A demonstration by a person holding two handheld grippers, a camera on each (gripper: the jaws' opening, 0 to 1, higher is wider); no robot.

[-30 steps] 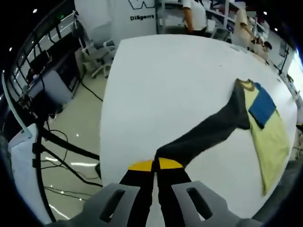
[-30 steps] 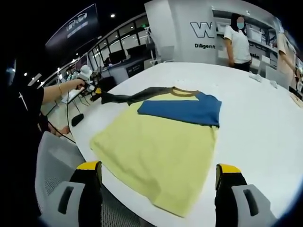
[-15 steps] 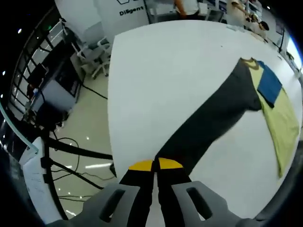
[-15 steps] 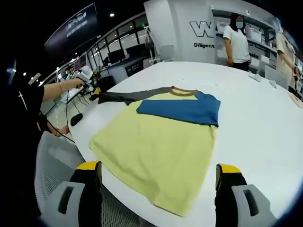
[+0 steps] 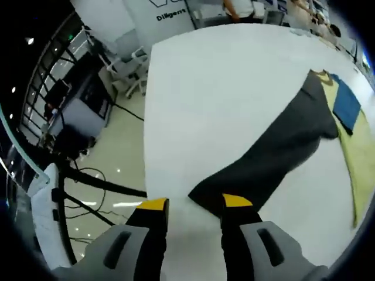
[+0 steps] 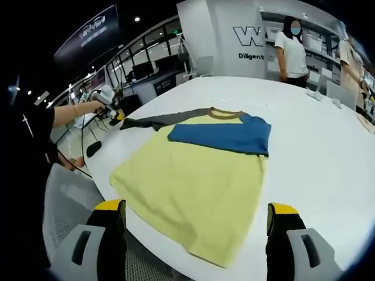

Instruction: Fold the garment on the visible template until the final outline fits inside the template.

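The left gripper [image 5: 193, 205] stands open, its jaws apart just at the cuff of the dark grey sleeve [image 5: 275, 155], which lies stretched flat across the white tabletop [image 5: 222, 76]. The right gripper [image 6: 196, 213] is open too, near the hem of the shirt [image 6: 193, 181]: yellow body spread flat, blue sleeve [image 6: 225, 136] folded across the chest, brownish collar [image 6: 225, 113], apparently ribbed.

A white table [image 6: 328, 146] carries a yellow shirt [image 6: 193, 187] lying flat; its blue sleeve [image 6: 222, 136] folded across, grey sleeve [image 5: 275, 158] stretched outward.
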